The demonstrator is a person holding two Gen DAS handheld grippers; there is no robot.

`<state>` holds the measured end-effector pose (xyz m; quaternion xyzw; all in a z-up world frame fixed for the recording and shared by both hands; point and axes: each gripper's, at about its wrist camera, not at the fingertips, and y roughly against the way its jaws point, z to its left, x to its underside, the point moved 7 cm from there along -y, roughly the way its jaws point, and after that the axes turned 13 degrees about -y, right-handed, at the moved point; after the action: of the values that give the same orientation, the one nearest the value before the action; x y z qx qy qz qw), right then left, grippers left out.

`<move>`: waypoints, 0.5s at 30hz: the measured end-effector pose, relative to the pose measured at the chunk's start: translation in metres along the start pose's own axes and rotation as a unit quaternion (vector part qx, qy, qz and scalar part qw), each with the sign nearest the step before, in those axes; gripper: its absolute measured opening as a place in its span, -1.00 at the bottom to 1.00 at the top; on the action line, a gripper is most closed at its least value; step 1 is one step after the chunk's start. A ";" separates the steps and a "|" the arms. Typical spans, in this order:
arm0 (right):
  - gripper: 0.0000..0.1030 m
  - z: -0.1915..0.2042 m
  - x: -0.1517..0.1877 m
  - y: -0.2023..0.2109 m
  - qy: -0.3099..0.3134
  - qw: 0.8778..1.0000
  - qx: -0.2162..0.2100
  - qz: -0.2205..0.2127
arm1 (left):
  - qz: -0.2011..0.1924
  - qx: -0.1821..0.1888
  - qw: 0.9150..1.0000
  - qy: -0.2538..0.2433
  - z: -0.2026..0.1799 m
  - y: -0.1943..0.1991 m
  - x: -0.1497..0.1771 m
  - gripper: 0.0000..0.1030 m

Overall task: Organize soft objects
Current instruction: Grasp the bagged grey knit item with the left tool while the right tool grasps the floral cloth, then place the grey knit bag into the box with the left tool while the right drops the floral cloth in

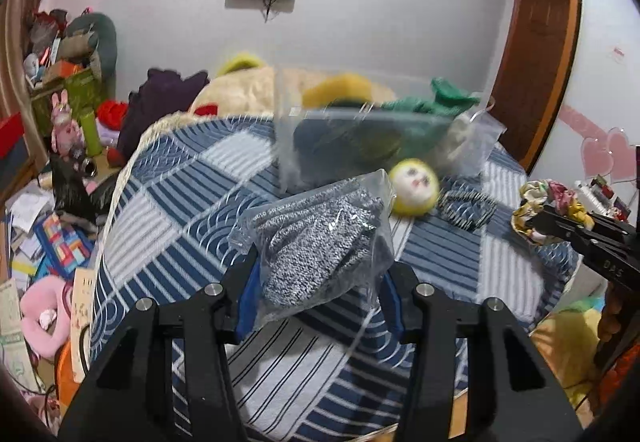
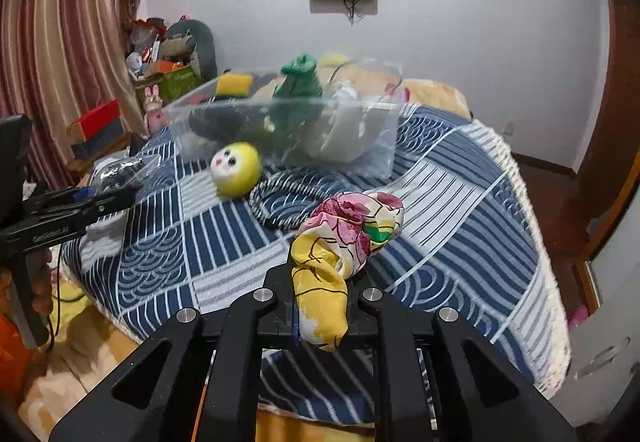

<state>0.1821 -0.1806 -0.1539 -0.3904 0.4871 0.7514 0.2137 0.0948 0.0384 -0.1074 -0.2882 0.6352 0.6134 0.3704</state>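
Observation:
My left gripper (image 1: 320,278) is shut on a clear bag of grey knit cloth (image 1: 320,246), held above the blue patterned bed cover (image 1: 180,202). It also shows in the right wrist view (image 2: 132,192). My right gripper (image 2: 324,274) is shut on a floral yellow and pink cloth (image 2: 340,238), also seen in the left wrist view (image 1: 536,210). A clear plastic bin (image 2: 280,122) holding green cloth (image 2: 298,82), a yellow sponge and other soft things stands at the far side of the bed. A yellow round doll head (image 2: 236,168) and a striped band (image 2: 288,198) lie before it.
A large beige plush (image 1: 248,86) and purple cloth (image 1: 160,102) lie behind the bin. The floor at left is cluttered with toys, papers and boxes (image 1: 48,234). A striped curtain (image 2: 60,62) hangs at left. A wooden door frame (image 1: 536,62) stands at right.

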 end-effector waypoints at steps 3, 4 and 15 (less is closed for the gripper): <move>-0.79 -0.001 -0.014 0.006 -0.001 1.000 0.003 -0.017 | -0.024 0.001 1.000 -0.002 -0.002 0.009 -0.019 -0.03; -0.79 -0.001 -0.020 0.008 -0.002 1.000 0.003 -0.024 | -0.034 0.002 0.999 -0.003 -0.003 0.013 -0.026 -0.03; -0.79 0.010 -0.078 0.023 0.010 0.995 -0.005 -0.094 | -0.086 -0.010 0.996 -0.030 -0.009 0.015 -0.089 -0.02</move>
<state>0.2093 -0.1773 -0.0763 -0.4428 0.4464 0.7266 0.2769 0.1312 0.0225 -0.0254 -0.3270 0.5907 0.5941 0.4373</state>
